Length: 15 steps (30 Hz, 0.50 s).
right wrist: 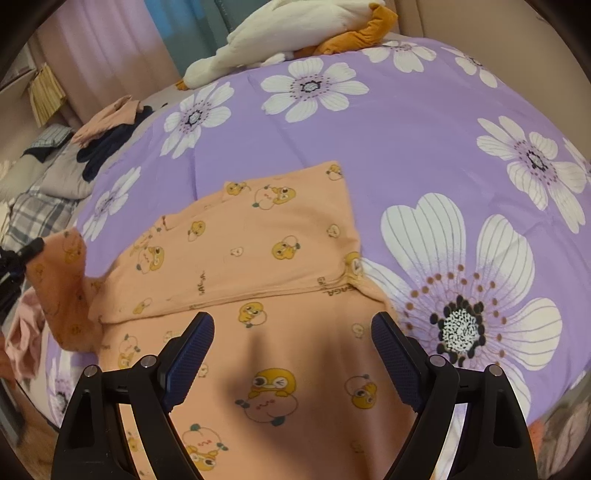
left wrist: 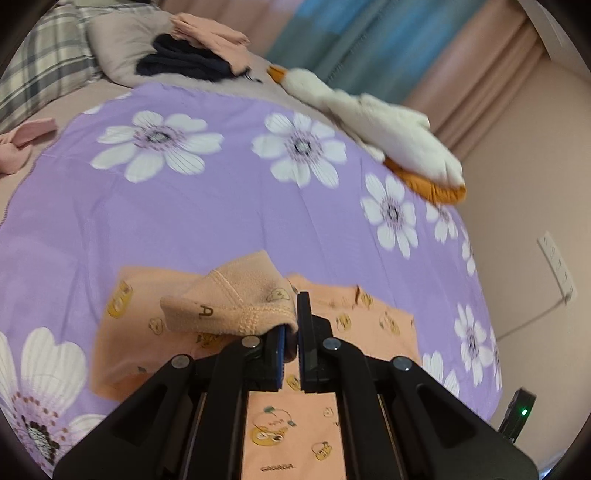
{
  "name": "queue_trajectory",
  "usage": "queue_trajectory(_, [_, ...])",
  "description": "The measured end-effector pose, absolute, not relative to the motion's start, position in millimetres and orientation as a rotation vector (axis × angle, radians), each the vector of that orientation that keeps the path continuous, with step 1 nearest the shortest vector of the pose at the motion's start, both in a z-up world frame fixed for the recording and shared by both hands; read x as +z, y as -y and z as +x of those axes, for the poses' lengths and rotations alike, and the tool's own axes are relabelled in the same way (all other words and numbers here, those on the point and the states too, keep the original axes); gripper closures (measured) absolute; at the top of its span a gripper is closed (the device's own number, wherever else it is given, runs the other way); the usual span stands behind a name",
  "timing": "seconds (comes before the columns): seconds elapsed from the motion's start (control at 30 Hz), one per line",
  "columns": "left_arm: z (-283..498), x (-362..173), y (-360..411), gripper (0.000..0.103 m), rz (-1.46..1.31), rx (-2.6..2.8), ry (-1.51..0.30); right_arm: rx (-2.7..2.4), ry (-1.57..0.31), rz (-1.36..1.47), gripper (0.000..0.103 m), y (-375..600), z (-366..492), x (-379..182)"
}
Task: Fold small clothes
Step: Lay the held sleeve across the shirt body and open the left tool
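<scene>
Peach duck-print shirt [right wrist: 258, 236] lies on the purple floral quilt [right wrist: 424, 140], one side already folded over the body. Left gripper [left wrist: 291, 325]: jaws pressed together, pinching the shirt's cuffed sleeve end [left wrist: 229, 299], which is lifted off the quilt. Right gripper [right wrist: 291, 332]: jaws spread wide, nothing between them, hovering above the shirt's lower part. White goose plush [right wrist: 288, 33] rests at the quilt's far edge.

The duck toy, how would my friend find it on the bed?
Look at the purple flowered quilt on the bed. At its far edge lies the duck toy, long and white. Its orange beak and feet set it apart from the clothes nearby.
</scene>
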<state>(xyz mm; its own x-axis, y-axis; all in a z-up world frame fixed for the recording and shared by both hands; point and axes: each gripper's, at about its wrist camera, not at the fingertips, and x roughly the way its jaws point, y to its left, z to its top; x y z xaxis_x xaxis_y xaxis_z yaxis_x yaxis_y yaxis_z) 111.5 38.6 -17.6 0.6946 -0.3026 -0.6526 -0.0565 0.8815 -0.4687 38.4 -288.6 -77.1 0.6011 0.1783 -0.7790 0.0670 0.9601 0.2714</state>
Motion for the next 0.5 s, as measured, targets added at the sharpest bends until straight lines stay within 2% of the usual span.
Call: queue_trajectory(0.5, [130,-72,30,0.100,-0.378,-0.262,-0.979,0.037,-0.932,0.285,0.016,300,36,-81])
